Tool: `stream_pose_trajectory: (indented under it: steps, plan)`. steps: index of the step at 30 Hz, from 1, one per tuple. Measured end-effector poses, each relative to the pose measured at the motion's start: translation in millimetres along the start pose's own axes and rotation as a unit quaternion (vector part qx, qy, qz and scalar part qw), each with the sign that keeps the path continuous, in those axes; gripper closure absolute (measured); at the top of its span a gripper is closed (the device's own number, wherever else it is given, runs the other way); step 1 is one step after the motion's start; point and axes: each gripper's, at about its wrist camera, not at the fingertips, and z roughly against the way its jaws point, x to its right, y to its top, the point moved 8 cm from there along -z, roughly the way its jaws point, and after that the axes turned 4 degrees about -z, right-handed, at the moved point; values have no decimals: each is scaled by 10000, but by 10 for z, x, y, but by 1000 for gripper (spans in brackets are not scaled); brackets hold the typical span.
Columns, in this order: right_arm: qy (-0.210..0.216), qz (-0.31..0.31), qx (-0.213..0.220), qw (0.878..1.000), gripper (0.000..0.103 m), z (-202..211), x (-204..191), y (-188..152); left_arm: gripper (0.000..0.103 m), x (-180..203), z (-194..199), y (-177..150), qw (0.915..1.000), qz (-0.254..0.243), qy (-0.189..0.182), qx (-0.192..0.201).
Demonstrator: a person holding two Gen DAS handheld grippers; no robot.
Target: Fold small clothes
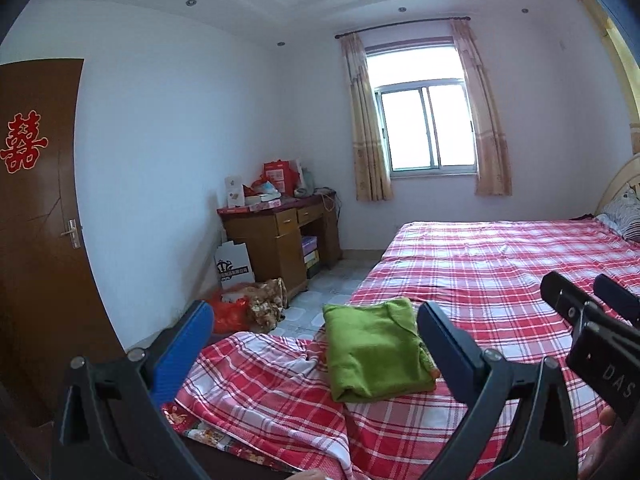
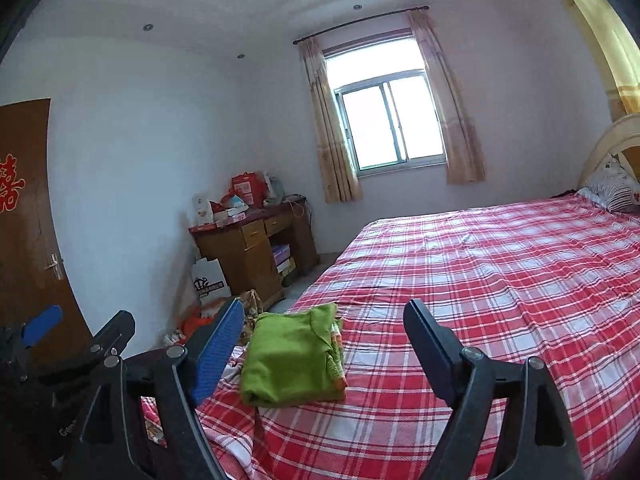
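One folded green garment (image 1: 376, 350) is laid on the plaid bed (image 1: 500, 264), ahead of both grippers and touched by neither. Left gripper (image 1: 316, 330): jaws spread wide, nothing held. Right gripper (image 2: 324, 334): jaws likewise spread wide, nothing held.

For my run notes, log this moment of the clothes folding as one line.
stage: fold done | green garment: folded, on plaid bed sheet | left gripper: open, empty | right gripper: open, empty
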Motion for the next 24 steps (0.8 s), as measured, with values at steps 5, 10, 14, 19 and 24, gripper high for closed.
stream_pose_trajectory:
  steps: [5,10,14,19,24]
  plan:
    - [-19,125,57,9999,20,33,-35,-19,0,-24,-18,-18,9999,95,-49,-87]
    - [-31,74,-10,10000,20,-14,3,-60,0,-41,-20,-28,9998,154,-37,-118]
    - [-50,26,-51,10000,20,-26,32,-87,0,-34,-30,-37,9998,148,-71,-136]
    - [-34,21,-35,10000,20,-28,40,-93,0,1,-47,-58,9998,113,-54,-163]
    - [-39,22,-42,10000,20,-23,38,-92,0,17,-52,-65,9997,120,-68,-195]
